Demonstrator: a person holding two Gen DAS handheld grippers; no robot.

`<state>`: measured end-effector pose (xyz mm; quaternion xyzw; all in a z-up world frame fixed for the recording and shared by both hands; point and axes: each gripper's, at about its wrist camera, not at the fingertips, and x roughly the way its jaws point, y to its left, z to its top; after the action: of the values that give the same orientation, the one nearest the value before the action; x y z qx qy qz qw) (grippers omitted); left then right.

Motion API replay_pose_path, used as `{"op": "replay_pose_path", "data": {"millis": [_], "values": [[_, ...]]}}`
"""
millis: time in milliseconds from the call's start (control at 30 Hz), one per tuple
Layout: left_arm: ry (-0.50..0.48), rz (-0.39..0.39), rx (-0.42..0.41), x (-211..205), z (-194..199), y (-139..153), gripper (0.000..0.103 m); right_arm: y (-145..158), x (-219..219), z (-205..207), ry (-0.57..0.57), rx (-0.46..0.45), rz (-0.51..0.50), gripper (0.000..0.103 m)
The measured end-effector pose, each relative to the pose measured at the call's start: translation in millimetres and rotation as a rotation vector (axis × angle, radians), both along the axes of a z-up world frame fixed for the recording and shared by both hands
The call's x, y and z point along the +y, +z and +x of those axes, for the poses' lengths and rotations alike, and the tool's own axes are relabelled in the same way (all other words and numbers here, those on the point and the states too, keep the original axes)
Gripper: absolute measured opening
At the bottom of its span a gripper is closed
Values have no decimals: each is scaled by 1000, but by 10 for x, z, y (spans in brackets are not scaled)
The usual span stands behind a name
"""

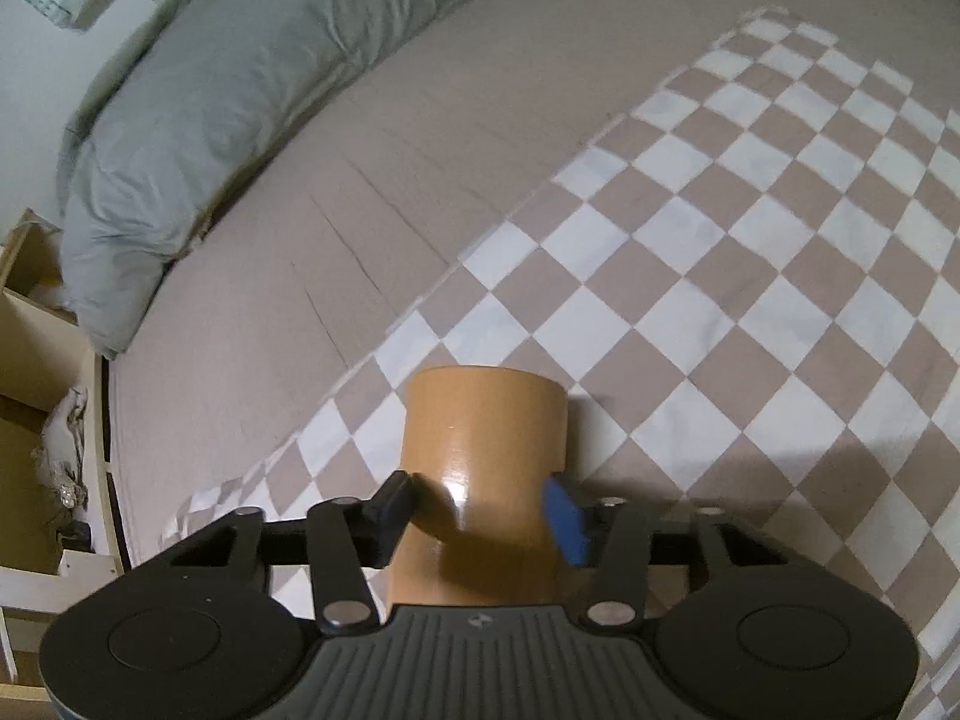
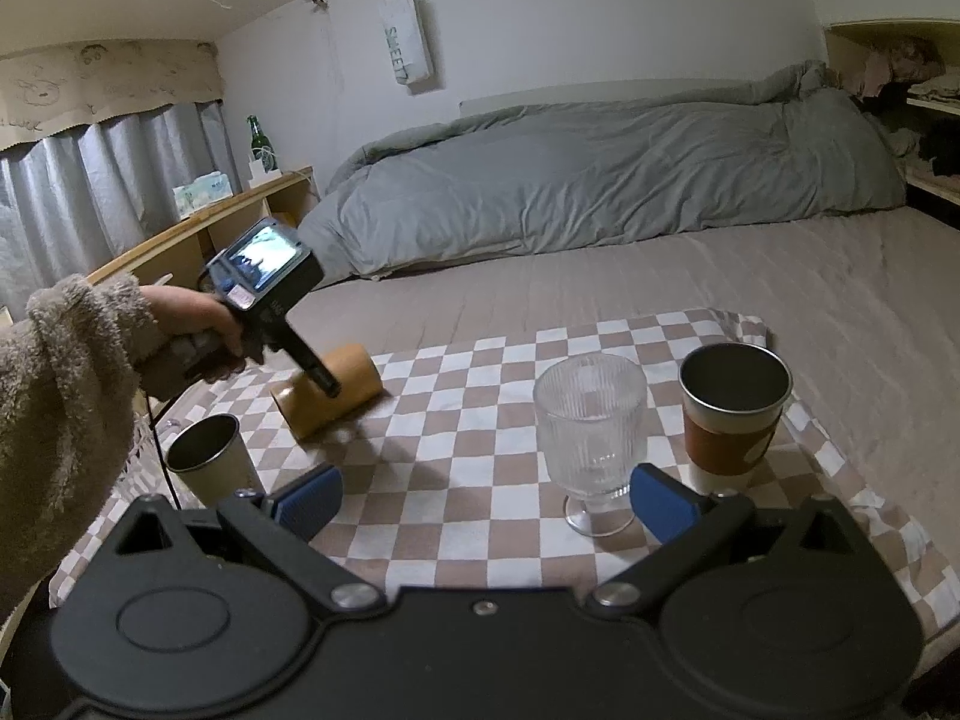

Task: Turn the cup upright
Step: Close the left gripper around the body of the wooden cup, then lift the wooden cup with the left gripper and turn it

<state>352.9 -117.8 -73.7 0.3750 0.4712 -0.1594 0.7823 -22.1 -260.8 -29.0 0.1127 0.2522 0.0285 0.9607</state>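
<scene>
A tan cup point(image 1: 480, 480) lies on its side on the checkered cloth point(image 1: 750, 300). In the left wrist view my left gripper point(image 1: 486, 510) has its two fingers against the cup's sides, shut on it. In the right wrist view the same cup point(image 2: 354, 384) lies at the cloth's left, with the left gripper point(image 2: 324, 381) on it, held by a hand in a fleece sleeve. My right gripper point(image 2: 483, 501) is open and empty, above the near part of the cloth point(image 2: 480, 408).
A ribbed clear glass point(image 2: 591, 432) stands upright near the right finger. A metal cup with a brown sleeve point(image 2: 732, 414) stands to its right. A small metal cup point(image 2: 210, 462) stands at the near left. A grey duvet point(image 2: 600, 180) lies at the back.
</scene>
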Motion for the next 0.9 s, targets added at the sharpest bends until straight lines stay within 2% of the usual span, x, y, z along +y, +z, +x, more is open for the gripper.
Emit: {"op": "replay_pose_path", "data": {"millis": [100,167,300,433,533,633,767,900], "values": [[2,66,18,-54,47,-159,79,12,-21,-33,-4,-1,0,103],[-12,99,10,-68,38,-260,83,19,-47,-60,-8,-3,0,103],[-2,156,-4,-16,103,-406,82,12,-113,-67,-22,4,8,103],[33,204,-15,106,208,-503,72,7,-134,-70,-21,4,10,103],[55,173,-4,154,252,-484,71,6,-143,-66,-20,4,15,103],[34,161,17,115,204,-471,71,4,-141,-61,-18,2,16,103],[-19,158,23,-70,-28,-458,71,3,-139,-77,-14,-9,18,103],[-65,102,57,-378,-320,-392,71,20,-146,-119,-10,-26,25,103]]}}
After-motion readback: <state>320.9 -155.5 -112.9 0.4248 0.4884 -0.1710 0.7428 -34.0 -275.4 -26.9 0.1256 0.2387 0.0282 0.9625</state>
